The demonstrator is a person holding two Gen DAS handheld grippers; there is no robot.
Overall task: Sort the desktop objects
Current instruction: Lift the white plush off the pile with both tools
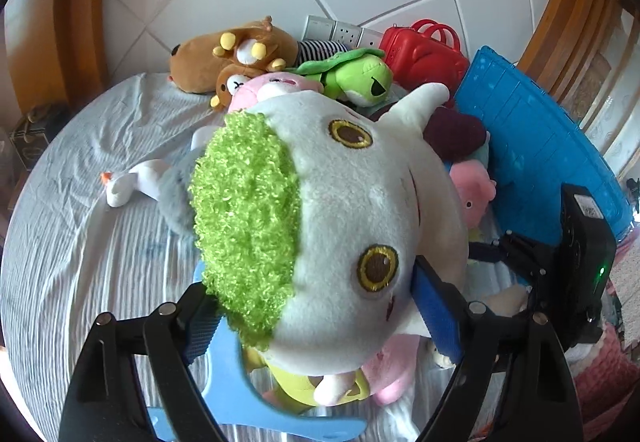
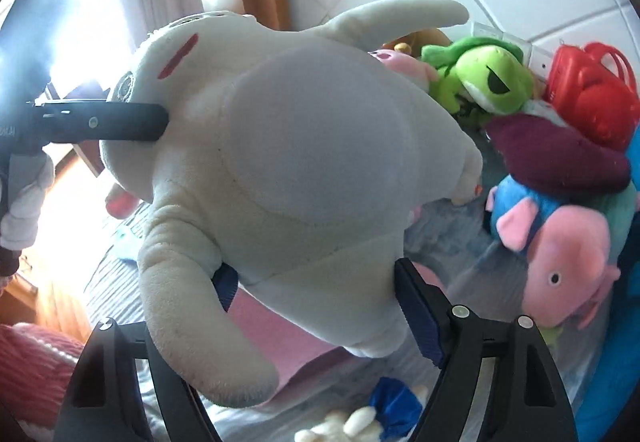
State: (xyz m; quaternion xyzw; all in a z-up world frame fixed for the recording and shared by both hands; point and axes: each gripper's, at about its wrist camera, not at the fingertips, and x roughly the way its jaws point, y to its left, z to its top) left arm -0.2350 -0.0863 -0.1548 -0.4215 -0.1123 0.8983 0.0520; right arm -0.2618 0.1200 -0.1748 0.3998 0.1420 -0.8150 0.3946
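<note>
The large white plush toy (image 1: pixel 360 210) fills both views and hides much of the bed (image 1: pixel 80 242) and the toy pile behind it. In the left wrist view its body below the head is cut off; a green curly patch covers part of the head. In the right wrist view only its belly and limbs show.

Left gripper (image 1: pixel 320 306): both blue pads press into the sides of the head; it grips the toy. Right gripper (image 2: pixel 316 294): both pads press into the lower body; it grips the same toy. The toy hangs above the bed between both tools, in front of the green frog plush (image 1: pixel 360 76) and red case (image 1: pixel 424 50).
</note>
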